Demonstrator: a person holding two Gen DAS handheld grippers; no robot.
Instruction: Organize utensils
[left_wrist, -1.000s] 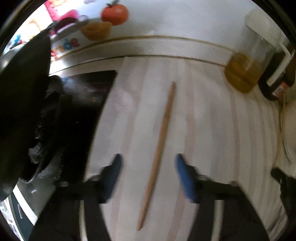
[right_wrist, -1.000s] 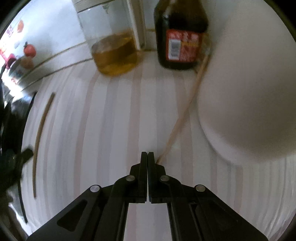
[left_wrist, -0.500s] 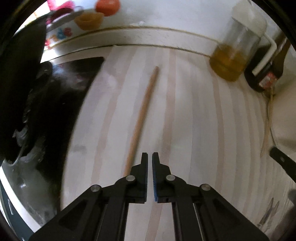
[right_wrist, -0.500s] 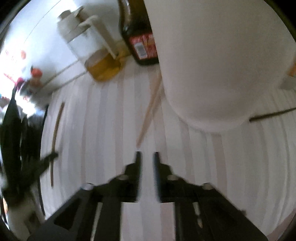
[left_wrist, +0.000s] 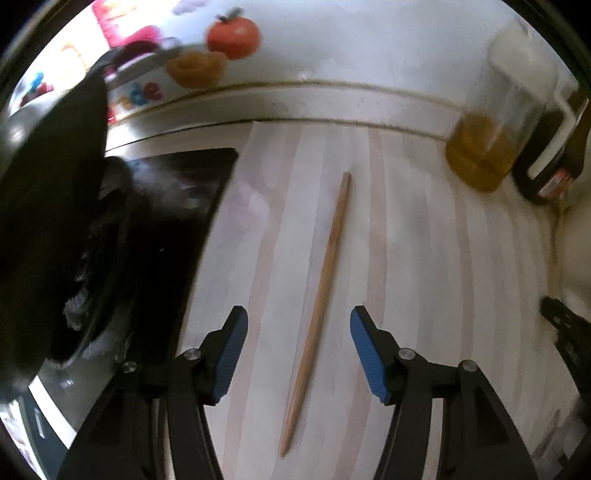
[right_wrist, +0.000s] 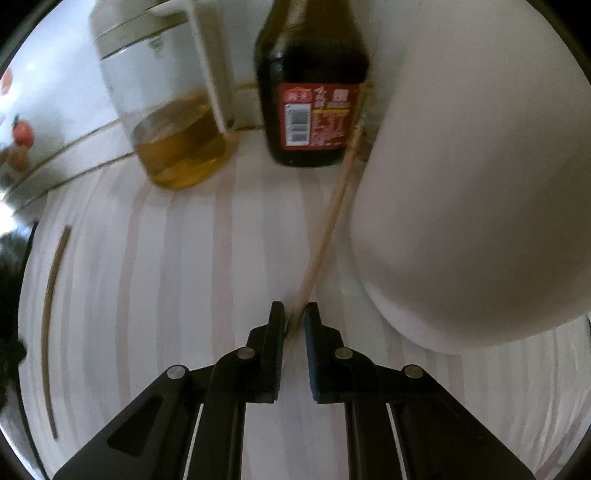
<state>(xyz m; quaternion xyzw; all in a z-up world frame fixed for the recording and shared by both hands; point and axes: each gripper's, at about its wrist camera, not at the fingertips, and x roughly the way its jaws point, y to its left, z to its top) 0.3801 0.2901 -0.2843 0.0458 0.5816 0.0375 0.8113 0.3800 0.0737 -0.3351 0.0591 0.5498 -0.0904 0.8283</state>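
Note:
A brown wooden chopstick (left_wrist: 325, 284) lies lengthwise on the pale striped counter (left_wrist: 424, 277). My left gripper (left_wrist: 299, 332) hovers over its near half, jaws opening, with the stick between the blue pads (left_wrist: 231, 347) and neither pad touching it. A paler chopstick (right_wrist: 328, 225) runs from the dark sauce bottle down along the white vessel. Its near tip sits between the closing jaws of my right gripper (right_wrist: 294, 317), and a thin gap shows on each side. The brown chopstick (right_wrist: 51, 314) also shows at the far left of the right wrist view.
A clear jug of yellow oil (right_wrist: 177, 147) and a dark sauce bottle (right_wrist: 314, 110) stand at the back wall. A large white rounded vessel (right_wrist: 480, 184) fills the right side. A black stovetop with a dark pan (left_wrist: 55, 240) borders the counter on the left.
My left gripper, shut beside the brown chopstick half a second ago, now stands open astride it. My right gripper opened, then narrowed around the pale chopstick's tip.

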